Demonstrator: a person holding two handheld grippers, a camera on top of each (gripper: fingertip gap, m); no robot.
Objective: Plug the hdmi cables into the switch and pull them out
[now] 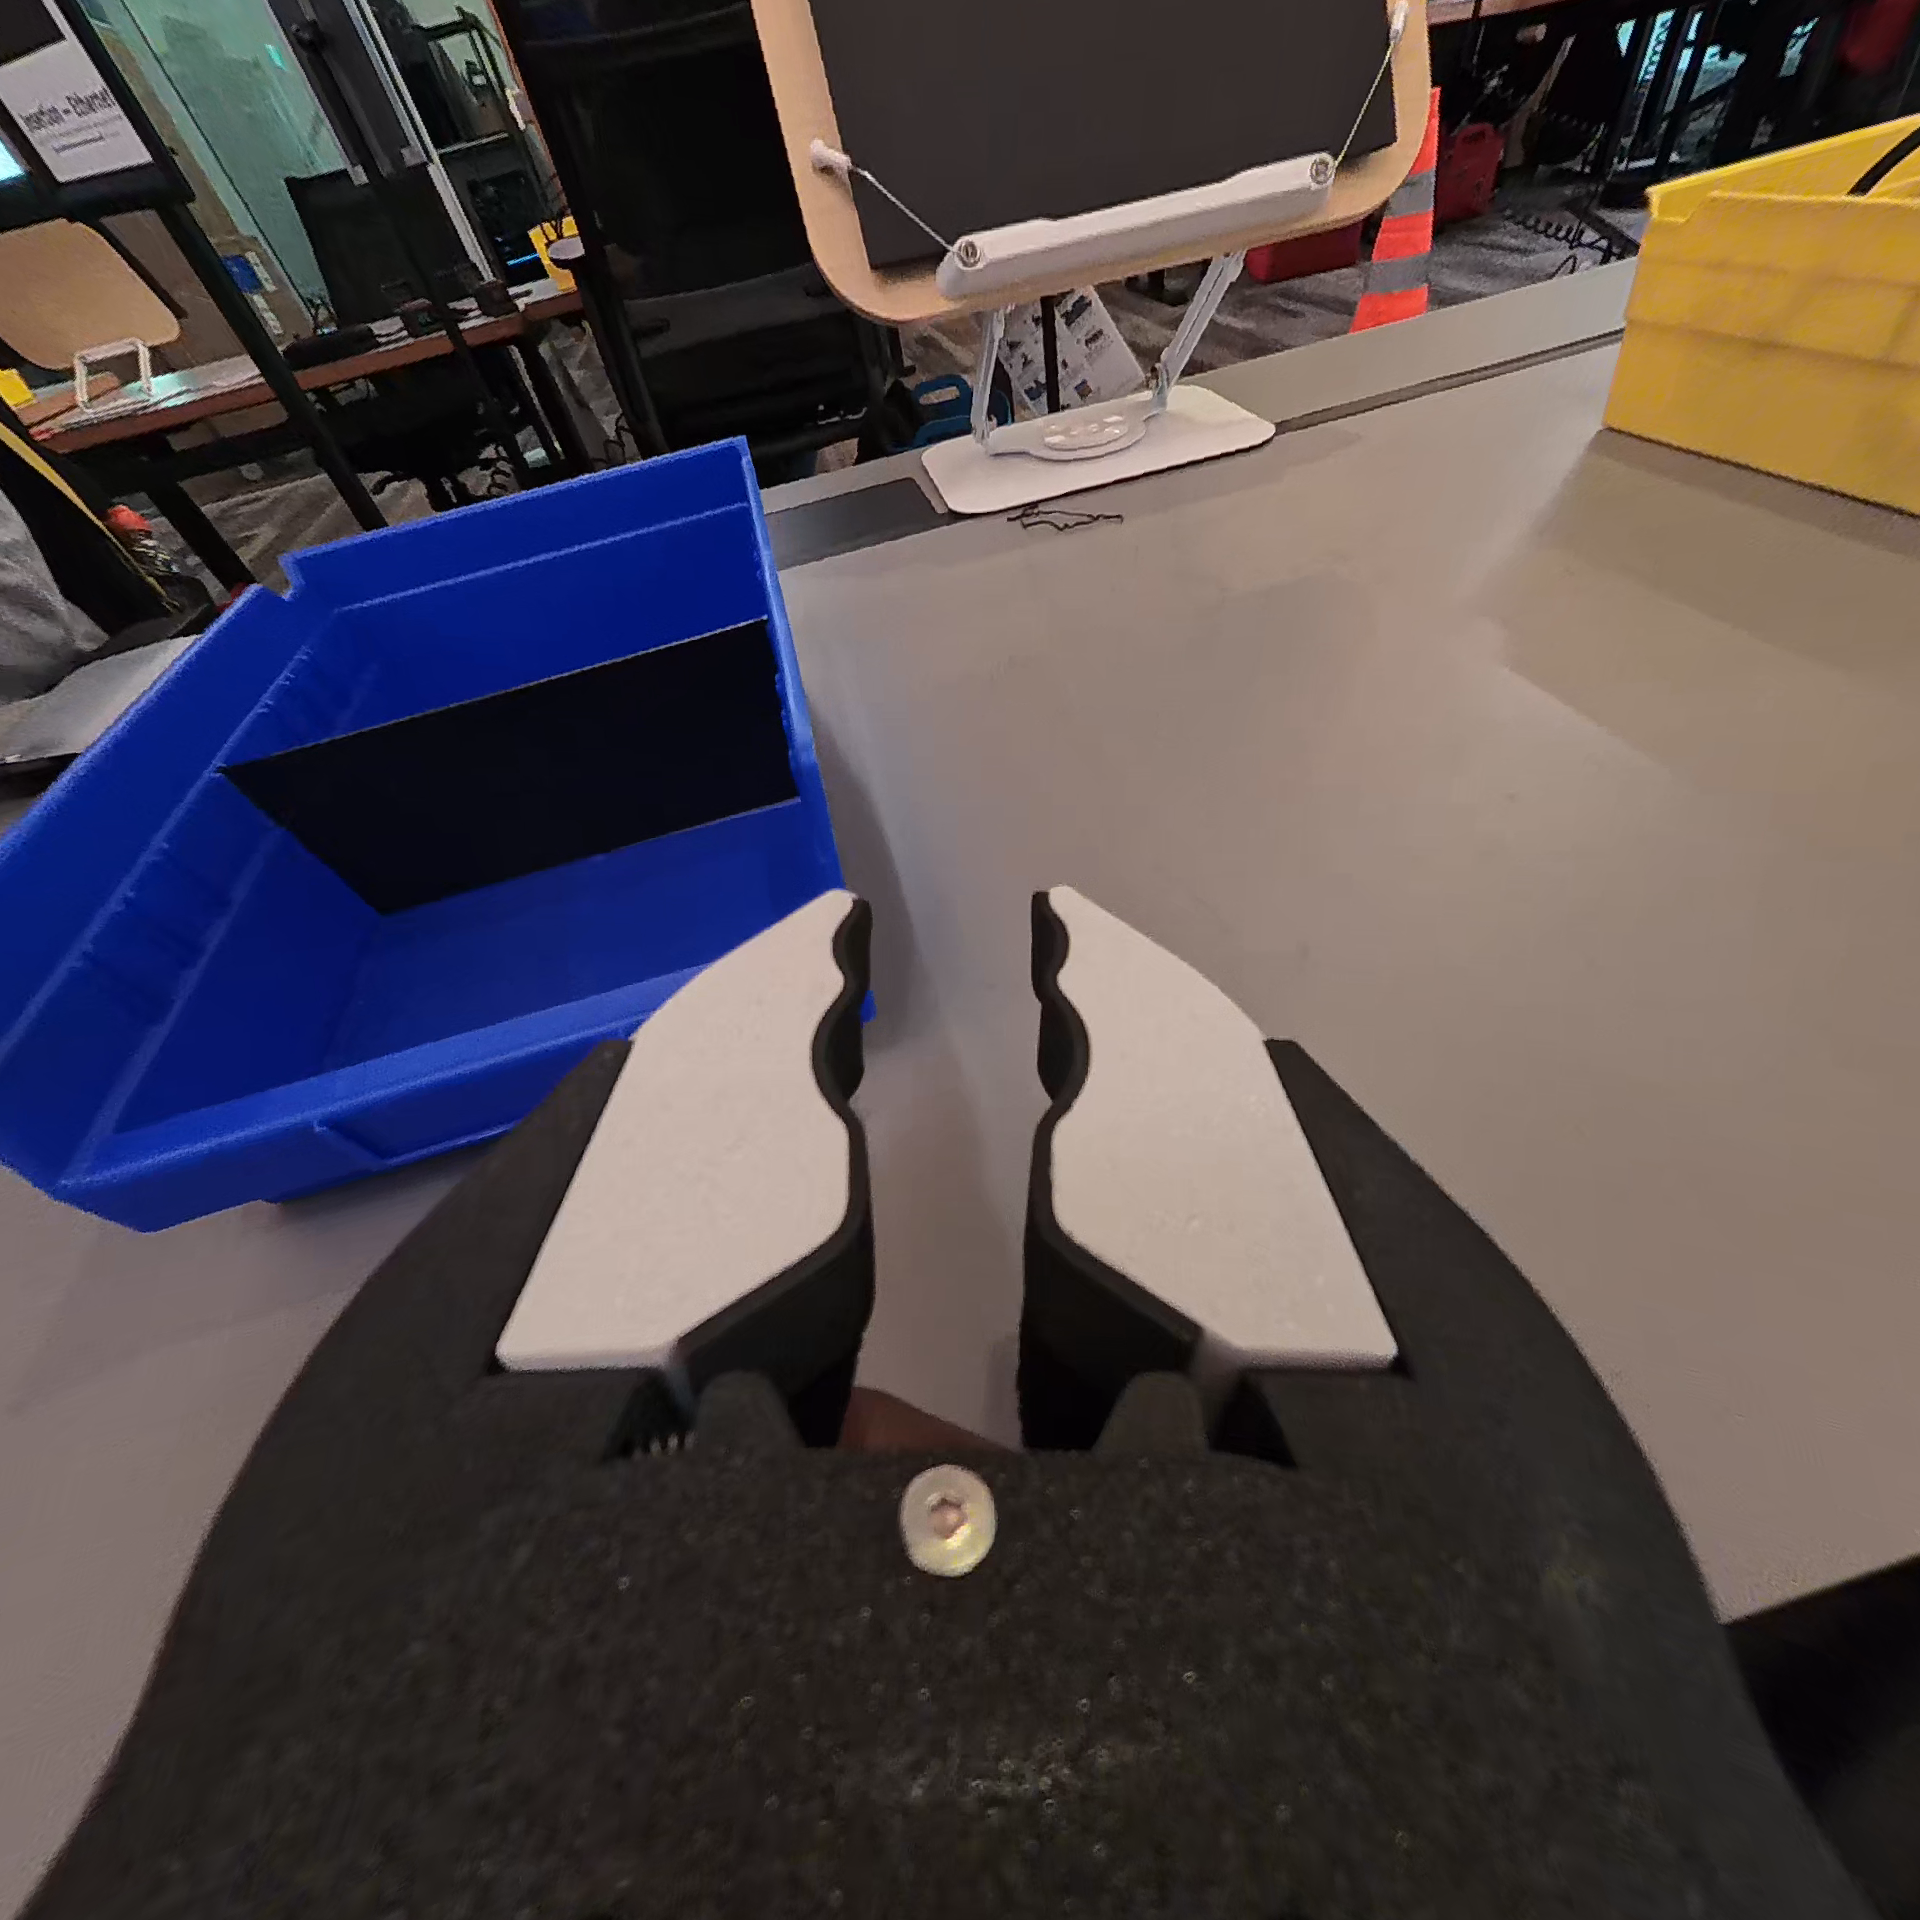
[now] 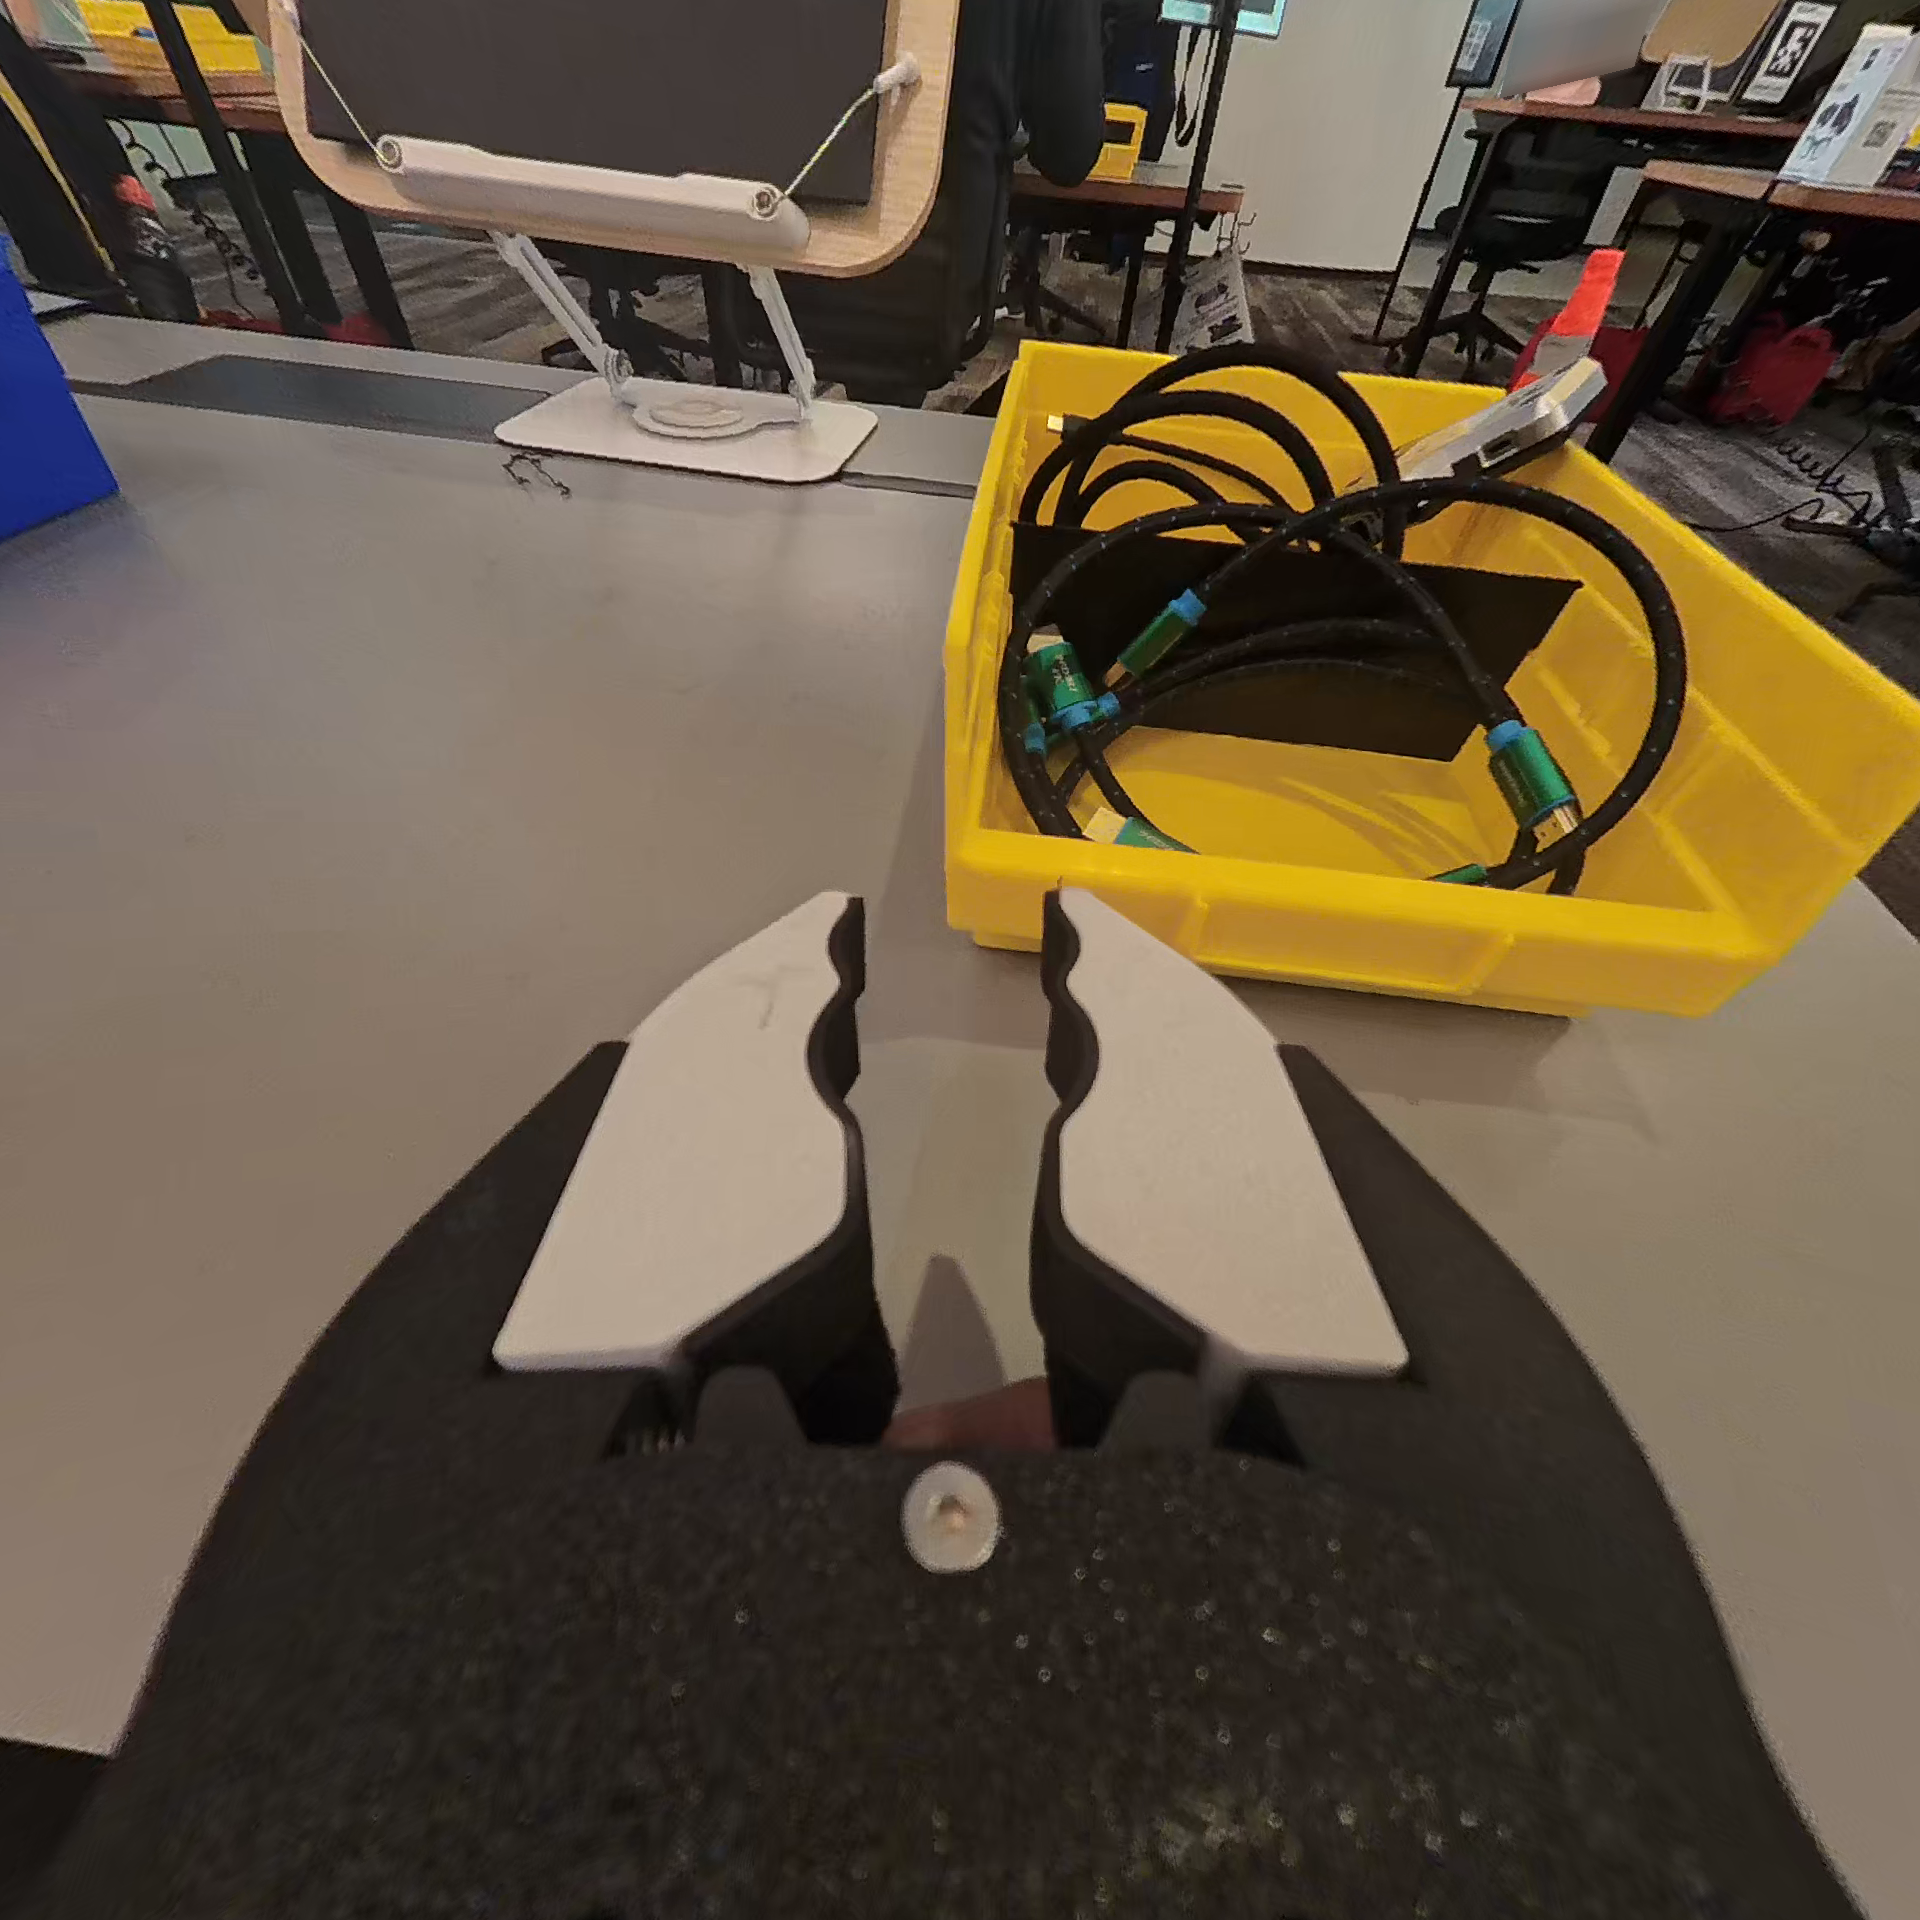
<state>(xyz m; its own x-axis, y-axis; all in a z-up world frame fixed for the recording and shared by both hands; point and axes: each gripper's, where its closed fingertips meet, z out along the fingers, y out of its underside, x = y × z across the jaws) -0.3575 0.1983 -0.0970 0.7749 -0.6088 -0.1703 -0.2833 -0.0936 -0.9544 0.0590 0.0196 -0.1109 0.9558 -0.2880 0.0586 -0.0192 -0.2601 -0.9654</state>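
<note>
Hovering empty, jaws released – left gripper (image 1: pixel 951 904), right gripper (image 2: pixel 953 902) | cables (image 2: pixel 1351 644) tangled, switch (image 2: pixel 1507 421) half-hidden – yellow bin (image 2: pixel 1351 925)

Print showed in a few spots, contents left out. White sign (image 1: pixel 73 130) on a black stand, far left, carried dark lettering. Green connector shells (image 2: pixel 1062 675) on the cables in the yellow bin (image 2: pixel 1351 935) bore small print. Square-code placard (image 2: pixel 1792 47) and leaflet (image 2: pixel 1855 109) stood on a far table (image 2: pixel 1704 177).
</note>
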